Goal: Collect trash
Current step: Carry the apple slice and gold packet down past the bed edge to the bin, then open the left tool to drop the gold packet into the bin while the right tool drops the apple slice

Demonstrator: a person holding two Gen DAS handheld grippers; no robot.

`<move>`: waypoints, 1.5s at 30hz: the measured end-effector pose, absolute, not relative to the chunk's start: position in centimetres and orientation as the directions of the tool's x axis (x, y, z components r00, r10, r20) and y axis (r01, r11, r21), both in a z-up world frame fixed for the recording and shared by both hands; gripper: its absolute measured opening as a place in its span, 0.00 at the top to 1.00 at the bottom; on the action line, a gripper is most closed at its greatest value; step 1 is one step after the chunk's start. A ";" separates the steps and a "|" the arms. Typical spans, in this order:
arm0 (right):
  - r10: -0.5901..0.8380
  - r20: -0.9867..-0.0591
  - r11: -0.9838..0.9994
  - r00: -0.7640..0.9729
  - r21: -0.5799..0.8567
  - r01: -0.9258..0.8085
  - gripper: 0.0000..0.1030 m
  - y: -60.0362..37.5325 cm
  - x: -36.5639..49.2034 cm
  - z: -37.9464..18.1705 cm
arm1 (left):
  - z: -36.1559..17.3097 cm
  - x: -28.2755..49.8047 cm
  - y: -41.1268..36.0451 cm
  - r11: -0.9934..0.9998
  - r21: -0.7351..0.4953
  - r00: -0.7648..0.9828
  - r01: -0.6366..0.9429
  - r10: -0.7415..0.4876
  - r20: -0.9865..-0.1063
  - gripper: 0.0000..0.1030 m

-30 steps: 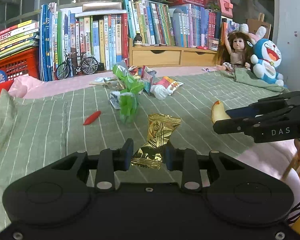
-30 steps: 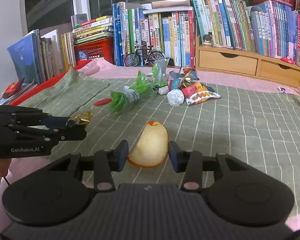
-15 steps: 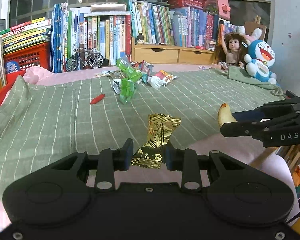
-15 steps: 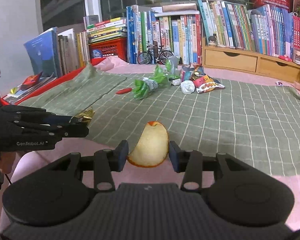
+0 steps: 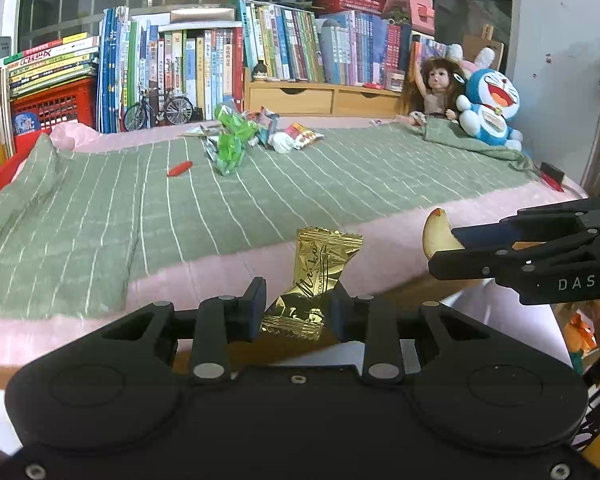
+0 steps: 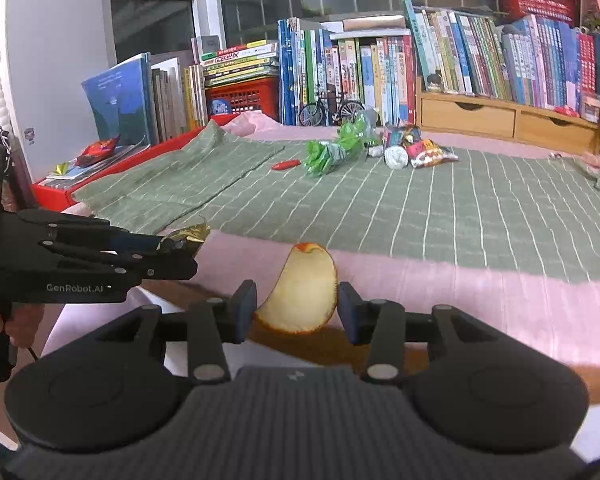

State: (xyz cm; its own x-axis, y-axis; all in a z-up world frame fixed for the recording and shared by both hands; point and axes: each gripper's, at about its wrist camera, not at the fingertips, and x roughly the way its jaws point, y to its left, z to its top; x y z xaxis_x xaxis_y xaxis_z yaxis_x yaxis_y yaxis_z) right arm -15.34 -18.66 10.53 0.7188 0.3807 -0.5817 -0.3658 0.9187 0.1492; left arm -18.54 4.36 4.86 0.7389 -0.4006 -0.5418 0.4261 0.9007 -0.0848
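While both grippers have drawn back past the bed's edge [image 5: 228,276], left gripper [image 5: 300,306] pinches the gold wrapper [image 5: 314,276], right gripper [image 6: 298,306] clamps the apple slice [image 6: 304,292]; likely heading binward, remaining trash pile [image 5: 256,136] far behind.

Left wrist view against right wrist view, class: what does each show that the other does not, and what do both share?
Only the left wrist view shows the doll, the blue plush toy and the gold wrapper's printed face, pinched in the left tongs.

Only the right wrist view shows the red snack packet on the books at the left, and the apple piece's broad cut face, pinched in the right tongs.

Both share the green striped blanket, the litter pile, the small red piece and the model bicycle.
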 end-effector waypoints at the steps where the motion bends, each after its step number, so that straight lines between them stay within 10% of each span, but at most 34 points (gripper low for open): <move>1: 0.376 -0.583 0.921 0.720 0.148 -0.360 0.53 -18.6 -15.8 10.4 | 4.7 -19.0 4.4 0.899 -0.088 0.736 0.429 -0.404 -0.544 0.70; 45: 0.360 -0.744 0.927 0.563 0.218 -0.305 0.53 -15.2 -20.1 2.2 | -7.3 -22.6 3.5 0.917 -0.194 0.532 0.349 -0.365 -0.764 0.70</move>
State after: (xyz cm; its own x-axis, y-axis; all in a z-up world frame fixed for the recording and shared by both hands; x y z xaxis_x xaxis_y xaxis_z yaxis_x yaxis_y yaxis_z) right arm -20.09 -15.17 2.20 0.5627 0.3604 -0.7439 -0.3050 0.9270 0.2184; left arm -22.59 3.48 -7.29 0.5319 -0.3647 -0.7643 0.3493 0.9166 -0.1944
